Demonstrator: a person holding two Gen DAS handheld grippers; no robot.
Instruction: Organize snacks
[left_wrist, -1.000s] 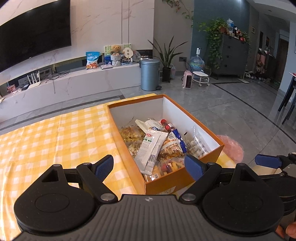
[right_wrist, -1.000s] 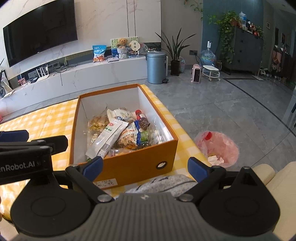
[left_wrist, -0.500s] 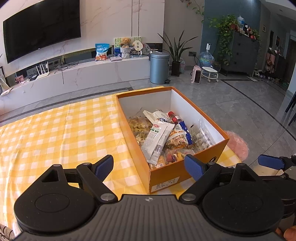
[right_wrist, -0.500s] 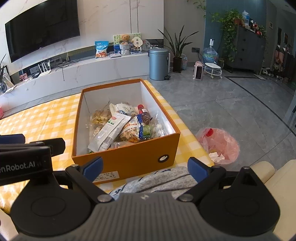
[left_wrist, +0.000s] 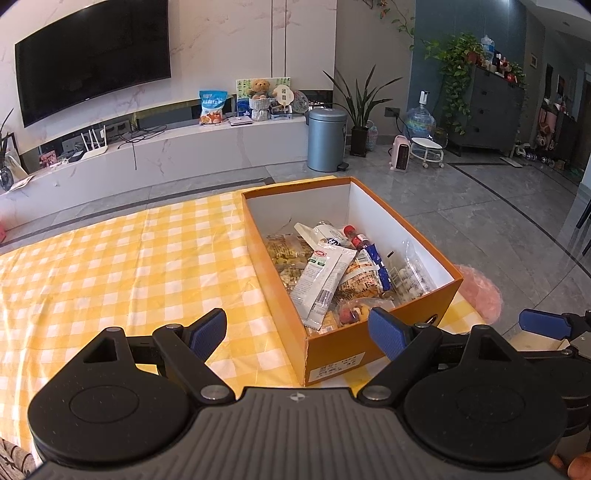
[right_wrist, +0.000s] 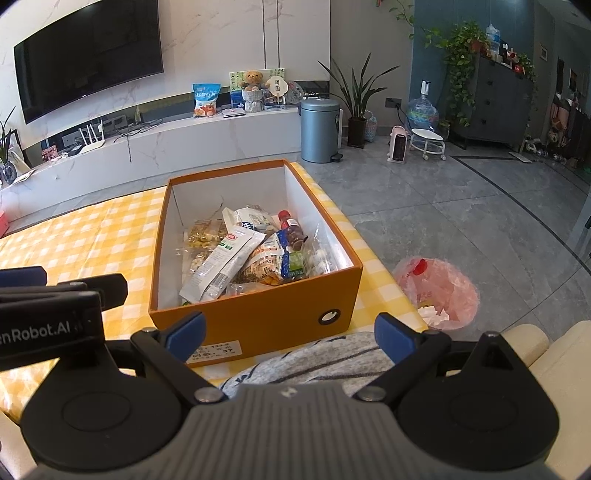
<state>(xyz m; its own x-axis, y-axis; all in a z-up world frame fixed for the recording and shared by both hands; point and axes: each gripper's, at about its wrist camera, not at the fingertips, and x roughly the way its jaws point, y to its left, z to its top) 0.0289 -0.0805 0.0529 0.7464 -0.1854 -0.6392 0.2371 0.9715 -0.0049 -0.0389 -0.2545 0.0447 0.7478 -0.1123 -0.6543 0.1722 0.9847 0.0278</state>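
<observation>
Room: a living room with a grey tiled floor; a table under a yellow checked cloth (left_wrist: 122, 266) takes the foreground.
Landmark: an open orange box (right_wrist: 258, 317) stands on the cloth at the table's right end.
Snacks: every packet in view lies inside the box, heaped toward its near end; a long white packet (right_wrist: 221, 264) lies on top, slanting toward the box's near left corner, with a small red-capped bottle (right_wrist: 291, 229) beyond it, toward the box's right wall.
Left gripper (left_wrist: 297, 330): released and empty, fingers spread, held above the box's near left corner.
Right gripper (right_wrist: 290, 332): also spread and empty, short of the box's near wall and clear of it.
Packets relative to fingers: ahead of and below both pairs, nothing between the pads.
Step, as judged: the pile looks already gathered, so any next pick is best taken from the top.
Advice: lift the white packet first, descending steeply to clear the near wall and pinching across its narrow width.
Risk: loose wrappers beside it may catch.
</observation>
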